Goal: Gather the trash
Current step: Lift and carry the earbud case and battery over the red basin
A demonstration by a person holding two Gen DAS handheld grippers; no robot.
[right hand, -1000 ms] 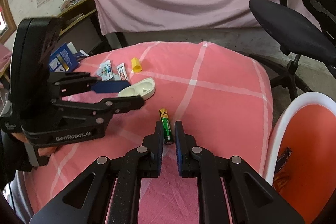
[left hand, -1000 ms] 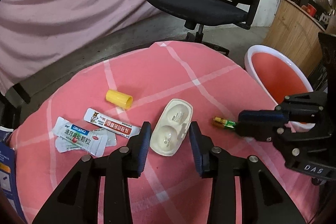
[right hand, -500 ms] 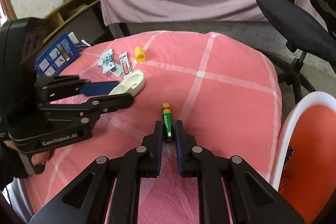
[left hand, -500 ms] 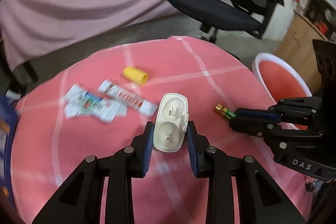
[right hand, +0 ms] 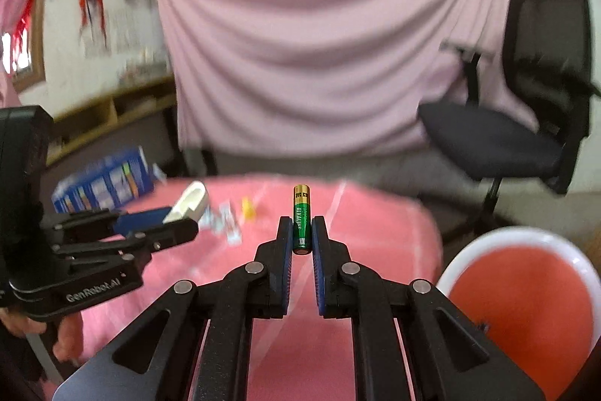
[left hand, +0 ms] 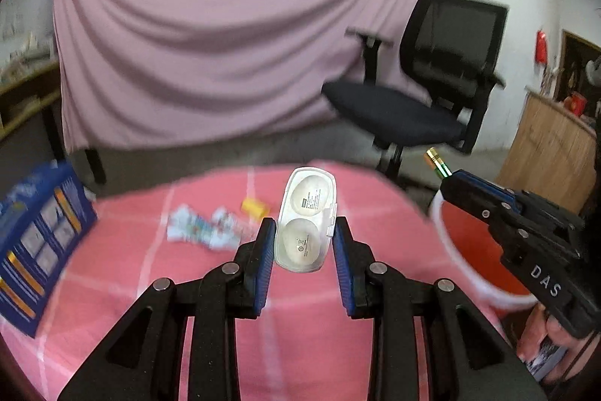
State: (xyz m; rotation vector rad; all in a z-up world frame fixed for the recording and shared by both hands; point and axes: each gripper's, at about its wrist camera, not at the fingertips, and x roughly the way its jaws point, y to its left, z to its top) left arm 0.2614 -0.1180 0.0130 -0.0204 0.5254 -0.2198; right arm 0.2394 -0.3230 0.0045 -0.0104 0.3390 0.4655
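My left gripper (left hand: 304, 232) is shut on a white plastic blister case (left hand: 306, 218) and holds it in the air above the pink checked table (left hand: 131, 273). In the right wrist view the same white case (right hand: 189, 201) sticks out of the left gripper (right hand: 176, 224). My right gripper (right hand: 302, 232) is shut on a green and gold battery (right hand: 302, 218), lifted off the cloth and pointing away from me. From the left wrist view the battery (left hand: 436, 167) pokes out of the right gripper (left hand: 452, 181), near the red bin (left hand: 473, 247).
A small yellow cap (left hand: 254, 206) and several sachets (left hand: 201, 226) lie on the table's far side. A blue box (left hand: 37, 247) stands at the left edge. The white-rimmed red bin (right hand: 526, 292) sits to the right of the table, a black office chair (left hand: 424, 100) beyond it.
Both grippers rose off the table and tilted up toward level. The left closed on the white case and lifted it. The right carried the battery up from the cloth.
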